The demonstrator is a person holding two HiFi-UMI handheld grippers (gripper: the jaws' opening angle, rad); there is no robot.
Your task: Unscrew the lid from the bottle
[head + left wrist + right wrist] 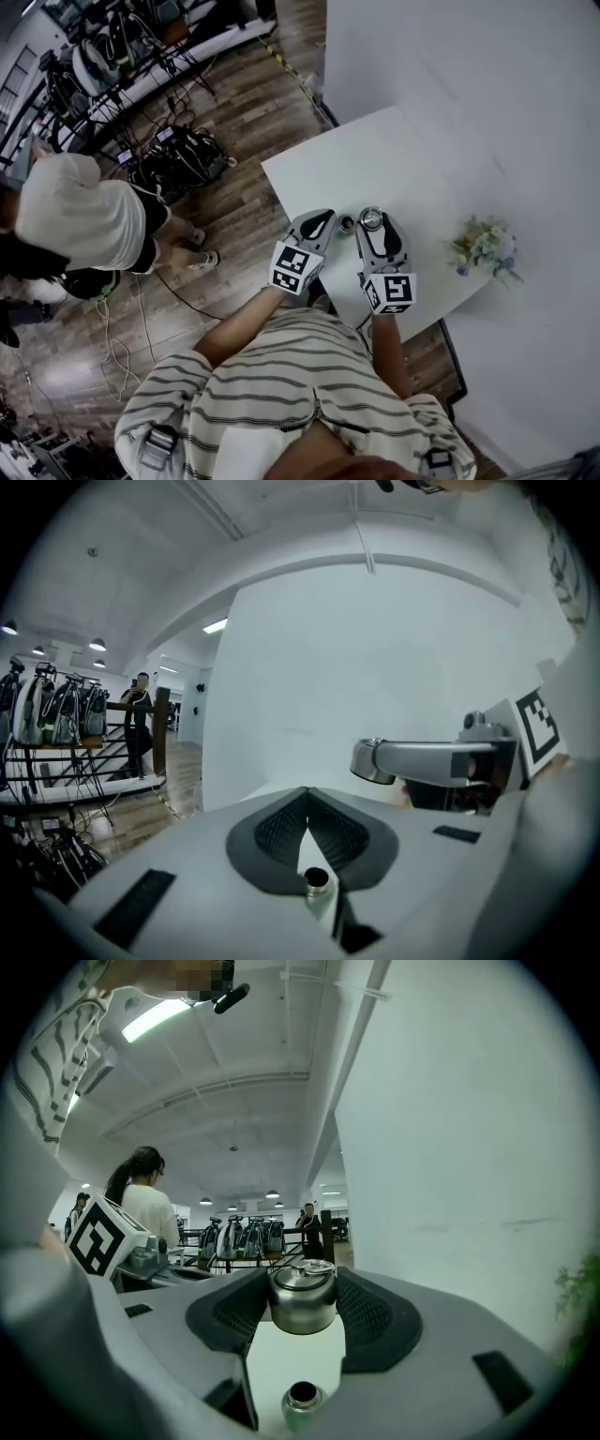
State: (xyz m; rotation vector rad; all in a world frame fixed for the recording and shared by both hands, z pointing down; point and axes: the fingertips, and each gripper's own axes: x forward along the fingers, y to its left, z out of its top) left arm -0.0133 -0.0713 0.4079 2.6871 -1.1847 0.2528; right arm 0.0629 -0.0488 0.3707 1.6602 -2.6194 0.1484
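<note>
The bottle (347,223) stands upright on the white table (403,150) with its mouth uncovered; only its metal neck and pale shoulder show. Both gripper views look down on the bottle (317,883) (302,1399) from above. The rounded steel lid (303,1297) is off the bottle, and my right gripper (303,1283) is shut on it, lifted clear over the table. The lid (372,218) hangs just right of the bottle's mouth. My left gripper (322,219) hovers left of the bottle, its ribbed pads (281,829) pressed together with nothing between them.
A small bunch of pale flowers (485,247) lies near the table's right edge. A white wall backs the table. On the wooden floor to the left are cables and bags (178,155), and a person in a white shirt (80,211).
</note>
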